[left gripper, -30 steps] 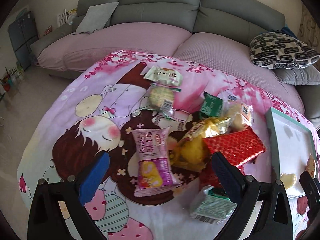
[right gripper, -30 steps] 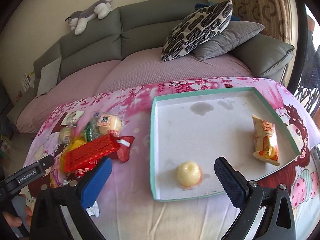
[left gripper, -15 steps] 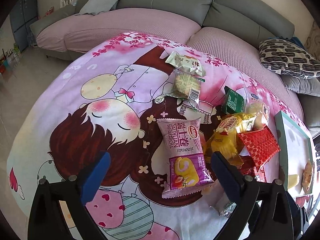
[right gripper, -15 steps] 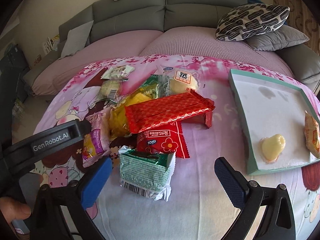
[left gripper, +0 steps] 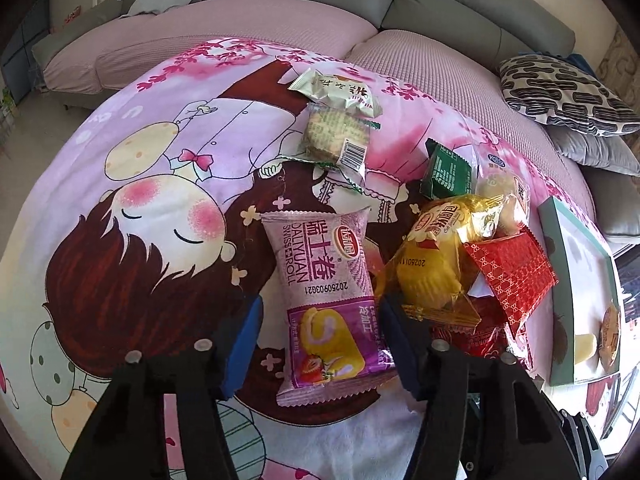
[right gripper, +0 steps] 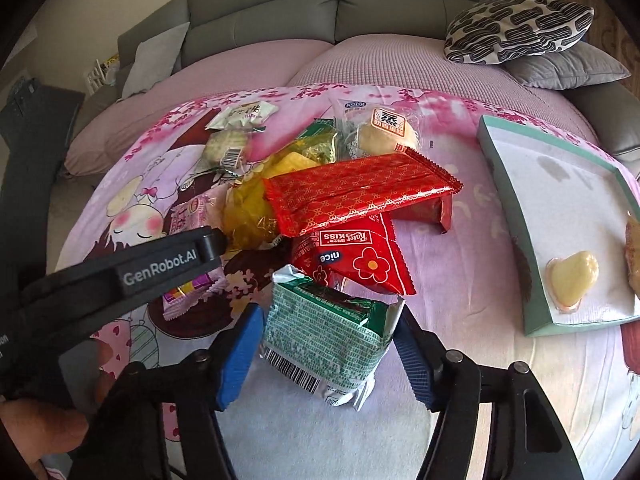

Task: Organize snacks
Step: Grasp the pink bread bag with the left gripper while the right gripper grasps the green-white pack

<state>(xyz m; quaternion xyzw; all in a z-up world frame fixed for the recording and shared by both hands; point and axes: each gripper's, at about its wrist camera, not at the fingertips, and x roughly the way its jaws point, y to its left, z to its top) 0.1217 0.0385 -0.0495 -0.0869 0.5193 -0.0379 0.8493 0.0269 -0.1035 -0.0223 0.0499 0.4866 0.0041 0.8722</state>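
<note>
A heap of snack packets lies on a pink cartoon cloth. The purple Swiss-roll packet (left gripper: 326,300) lies between the blue pads of my left gripper (left gripper: 320,300). Its jaws are closing; a gap still shows at the left pad. My right gripper (right gripper: 330,310) is closing on the green packet (right gripper: 328,332), and both pads touch its sides. Beyond that packet lie a red "nice" packet (right gripper: 360,260) and a long red packet (right gripper: 360,196). The teal-rimmed tray (right gripper: 504,184) at the right holds a heart-shaped jelly (right gripper: 574,276).
A yellow packet (left gripper: 432,264), a dark green one (left gripper: 446,174) and two pale ones (left gripper: 340,136) lie farther back on the cloth. The left gripper's black body (right gripper: 160,268) reaches in beside the green packet. A grey sofa with a patterned cushion (right gripper: 516,28) stands behind.
Both grippers have sunk toward the cloth and narrowed their jaws. The right one swung left from the tray to the green packet; the left one settled over the purple packet.
</note>
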